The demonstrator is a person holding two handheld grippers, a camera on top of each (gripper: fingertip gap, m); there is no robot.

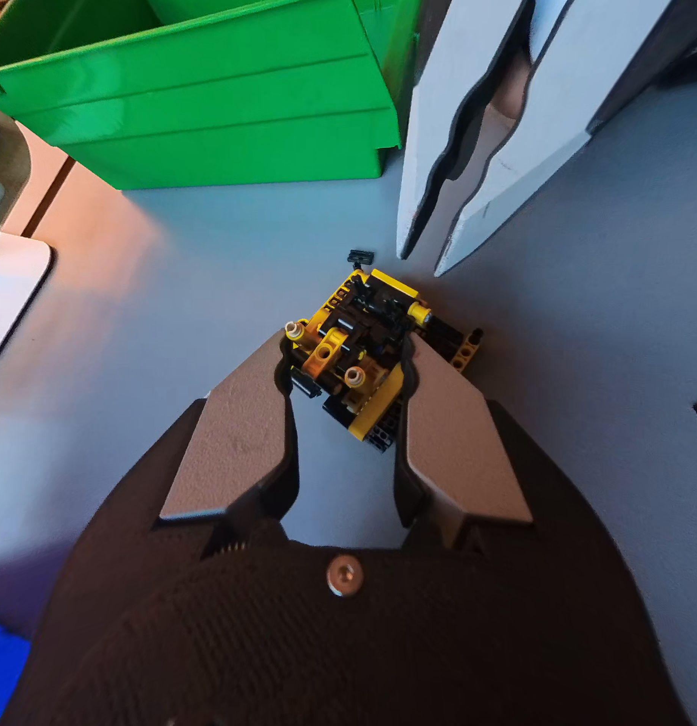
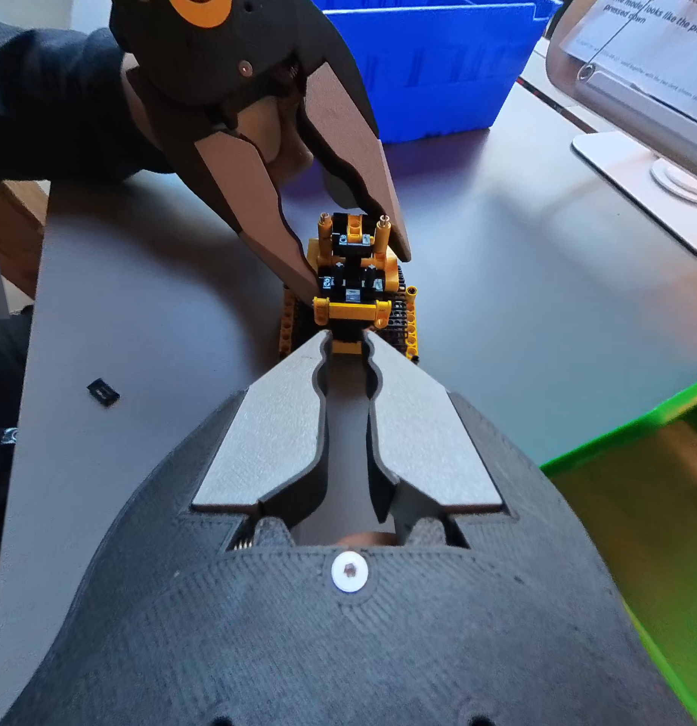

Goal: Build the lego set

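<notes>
Left wrist view: left gripper [image 1: 345, 345], jaws pinching yellow-and-black lego model [image 1: 372, 349] on grey table [image 1: 182, 314]; right gripper [image 1: 419, 265] beyond, jaws narrowly parted, empty. Model likely light, stiff, loosely joined; hold the lower body.

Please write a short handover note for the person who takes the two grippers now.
Left gripper: shut on the yellow-black model, steadying it on the grey table.
Right gripper: slightly open, empty, tips at the model's near end.
Loose: one small black piece beside the model, another black piece farther off.
Done: body mostly assembled. Left: loose pieces unattached.
</notes>
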